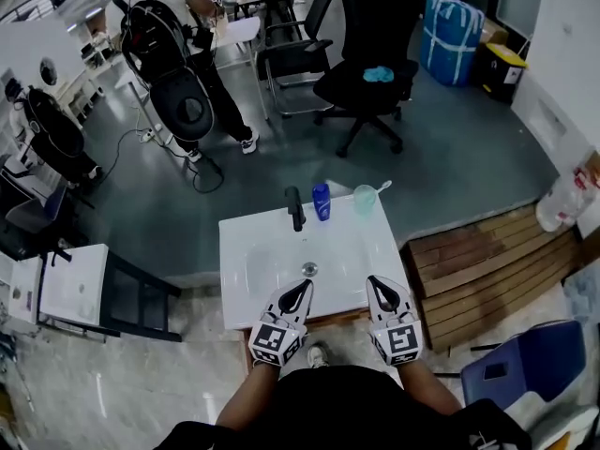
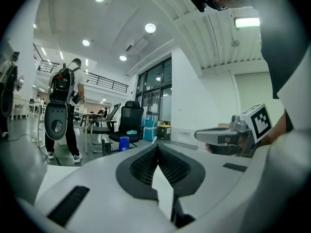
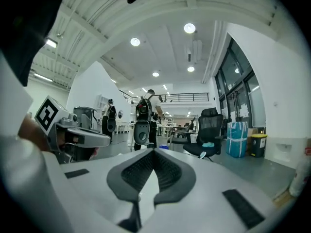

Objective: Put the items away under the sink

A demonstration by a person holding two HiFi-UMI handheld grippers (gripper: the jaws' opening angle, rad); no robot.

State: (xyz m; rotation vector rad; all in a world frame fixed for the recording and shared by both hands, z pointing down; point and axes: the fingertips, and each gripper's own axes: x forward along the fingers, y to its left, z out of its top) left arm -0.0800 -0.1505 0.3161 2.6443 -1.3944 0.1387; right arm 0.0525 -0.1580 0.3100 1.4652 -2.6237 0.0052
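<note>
Ahead, at the worktop's (image 1: 246,279) far edge, the upright blue bottle (image 1: 322,201) lies nearer the left hand-held gripper (image 1: 301,289), the cup (image 1: 365,199) nearer the right hand-held gripper (image 1: 379,286); both closed, empty

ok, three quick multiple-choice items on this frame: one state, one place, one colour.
1. The left claw and right claw are:
A) wide open
B) shut, empty
C) each shut on something

2. The bottle stands:
A) in the basin
B) on the sink's far edge, between faucet and cup
C) at the near edge by the claws

3. The bottle's colour:
A) red
B) yellow
C) blue

Key: 1B, both gripper views show the pads meeting with nothing between them; 2B, the head view shows it there; 3C, it is plainly blue.
</note>
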